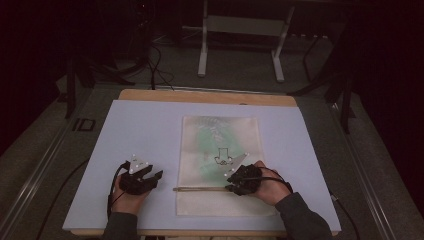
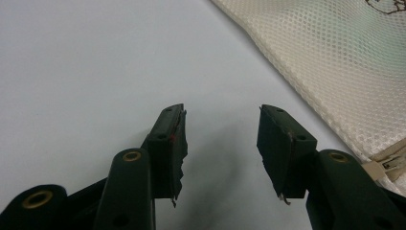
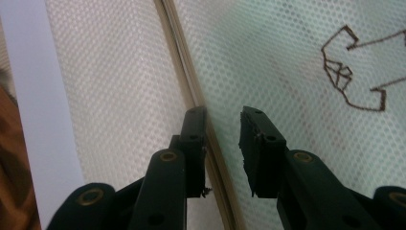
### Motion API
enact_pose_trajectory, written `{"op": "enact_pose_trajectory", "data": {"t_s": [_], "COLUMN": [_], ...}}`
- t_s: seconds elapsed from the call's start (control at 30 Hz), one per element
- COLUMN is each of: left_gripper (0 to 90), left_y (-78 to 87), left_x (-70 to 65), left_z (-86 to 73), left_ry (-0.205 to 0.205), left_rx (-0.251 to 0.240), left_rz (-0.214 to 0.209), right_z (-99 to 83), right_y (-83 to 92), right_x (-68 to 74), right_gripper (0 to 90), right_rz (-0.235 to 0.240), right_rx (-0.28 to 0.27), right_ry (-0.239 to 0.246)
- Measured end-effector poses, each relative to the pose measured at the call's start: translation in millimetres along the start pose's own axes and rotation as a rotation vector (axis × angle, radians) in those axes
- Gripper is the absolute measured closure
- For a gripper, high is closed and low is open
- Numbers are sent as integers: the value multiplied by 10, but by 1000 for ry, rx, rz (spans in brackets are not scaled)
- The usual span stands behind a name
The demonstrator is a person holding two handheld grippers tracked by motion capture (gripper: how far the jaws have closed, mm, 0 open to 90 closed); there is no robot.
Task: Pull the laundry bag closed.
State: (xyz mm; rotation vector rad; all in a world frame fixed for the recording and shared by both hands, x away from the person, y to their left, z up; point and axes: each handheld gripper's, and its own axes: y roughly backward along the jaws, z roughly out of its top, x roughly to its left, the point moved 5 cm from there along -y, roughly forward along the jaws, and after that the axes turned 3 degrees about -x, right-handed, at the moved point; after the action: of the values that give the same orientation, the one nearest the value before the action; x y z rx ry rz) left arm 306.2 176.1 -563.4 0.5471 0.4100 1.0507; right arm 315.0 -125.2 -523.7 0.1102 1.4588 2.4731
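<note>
A cream mesh bag (image 1: 220,135) lies flat on a pale blue mat (image 1: 145,130), with a green tint inside and a brown outline drawing (image 1: 222,157) on it. A tan zipper (image 1: 200,189) crosses its near part. My right gripper (image 1: 229,187) rests low over that zipper, jaws apart. In the right gripper view (image 3: 224,124) the zipper (image 3: 179,57) runs under the left jaw, and mesh shows in the gap. The drawing (image 3: 354,72) lies to the right. My left gripper (image 1: 156,176) sits on bare mat left of the bag, open and empty (image 2: 222,124). The bag's edge (image 2: 335,62) lies to its right.
The mat covers a wooden table whose far edge (image 1: 200,96) shows beyond it. A white metal stand (image 1: 240,30) and cables (image 1: 155,65) are on the floor behind. The zipper's end tab (image 2: 388,165) lies beside the left gripper's right jaw.
</note>
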Motion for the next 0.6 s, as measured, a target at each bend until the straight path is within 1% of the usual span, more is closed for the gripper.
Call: {"op": "enact_pose_trajectory", "data": {"t_s": [0.1,0.27,0.37,0.6], "left_gripper": [519,519,518,518], "left_y": [-4,-4,-8,-6], "left_x": [5,7,7,8], "left_z": [-3,-3,-4,-4], "left_ry": [-4,-3,-4,-3], "left_rx": [4,3,5,3], "left_rz": [5,4,3,2], "right_z": [31,118,160,260], "right_y": [-17,-56,-81,-136], "right_x": [4,31,42,72], "right_gripper": [726,726,726,716], "right_rz": [5,19,24,32], "right_rx": [-4,-6,-8,-2], "right_ry": [1,14,12,38]}}
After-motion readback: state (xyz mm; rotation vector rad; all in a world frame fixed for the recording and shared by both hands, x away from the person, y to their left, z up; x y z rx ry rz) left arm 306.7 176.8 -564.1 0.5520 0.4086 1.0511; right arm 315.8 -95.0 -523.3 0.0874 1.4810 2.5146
